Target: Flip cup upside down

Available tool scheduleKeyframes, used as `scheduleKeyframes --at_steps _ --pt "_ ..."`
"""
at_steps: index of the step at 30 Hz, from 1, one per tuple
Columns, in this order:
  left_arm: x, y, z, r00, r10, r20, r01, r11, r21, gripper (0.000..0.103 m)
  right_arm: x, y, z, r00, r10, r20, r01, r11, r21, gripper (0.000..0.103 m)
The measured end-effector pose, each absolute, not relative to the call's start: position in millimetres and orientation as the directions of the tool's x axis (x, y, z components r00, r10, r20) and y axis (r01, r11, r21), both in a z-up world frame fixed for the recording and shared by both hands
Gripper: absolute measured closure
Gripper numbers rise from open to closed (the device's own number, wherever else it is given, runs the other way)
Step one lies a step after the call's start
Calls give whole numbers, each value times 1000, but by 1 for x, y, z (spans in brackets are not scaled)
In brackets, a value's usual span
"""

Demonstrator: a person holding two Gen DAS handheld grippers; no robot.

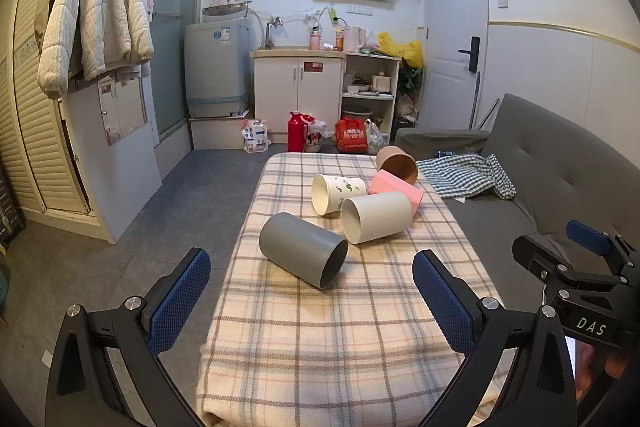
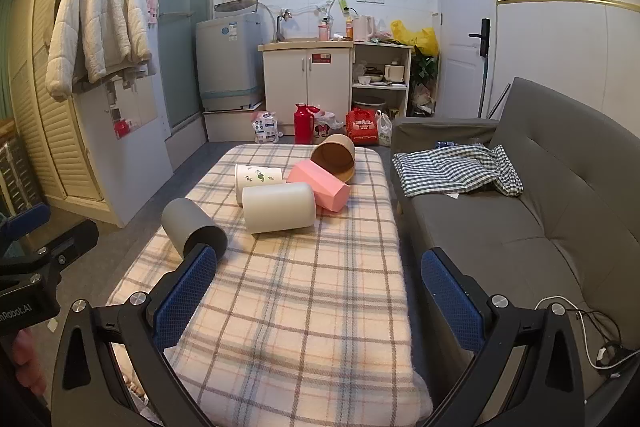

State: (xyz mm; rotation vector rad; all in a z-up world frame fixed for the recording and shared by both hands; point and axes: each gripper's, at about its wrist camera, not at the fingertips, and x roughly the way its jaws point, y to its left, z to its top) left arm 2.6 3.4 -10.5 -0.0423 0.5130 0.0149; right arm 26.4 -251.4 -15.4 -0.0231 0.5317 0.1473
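Several cups lie on their sides on a plaid-covered table (image 1: 320, 339). A grey cup (image 1: 302, 254) (image 2: 192, 229) is nearest, then a cream cup (image 1: 378, 217) (image 2: 279, 207), a white leaf-print cup (image 1: 336, 193) (image 2: 258, 177), a pink cup (image 1: 398, 189) (image 2: 320, 187) and a brown cup (image 1: 397, 163) (image 2: 335, 157). My left gripper (image 1: 312, 301) is open and empty, a little short of the grey cup. My right gripper (image 2: 318, 301) is open and empty above the cloth, with the grey cup just beyond its left finger. The right gripper's body shows at the left wrist view's right edge (image 1: 580, 267).
A grey sofa (image 2: 520, 219) with a checked cloth (image 2: 456, 167) runs along the table's right side. Cables lie on the floor (image 2: 600, 343). Bags and a red flask (image 2: 303, 123) stand past the table's far end, before kitchen cabinets (image 2: 308, 75).
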Motion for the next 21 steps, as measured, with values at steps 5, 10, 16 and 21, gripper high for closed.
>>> scheduleKeyframes --at_steps 5,10,16,21 --pt "3 4 -10 871 4 -491 -25 999 -37 0 29 -249 -16 849 133 -511 -147 989 13 0" --pt "2 4 -11 871 5 -491 -25 999 -36 0 29 -248 -16 850 132 -510 -146 989 13 0" --pt "3 4 -11 871 4 -491 -25 999 -37 0 28 -248 -17 850 132 -510 -146 989 13 0" --pt "3 4 -10 871 3 -492 -25 999 -38 0 28 -249 -17 849 133 -512 -147 989 14 0"
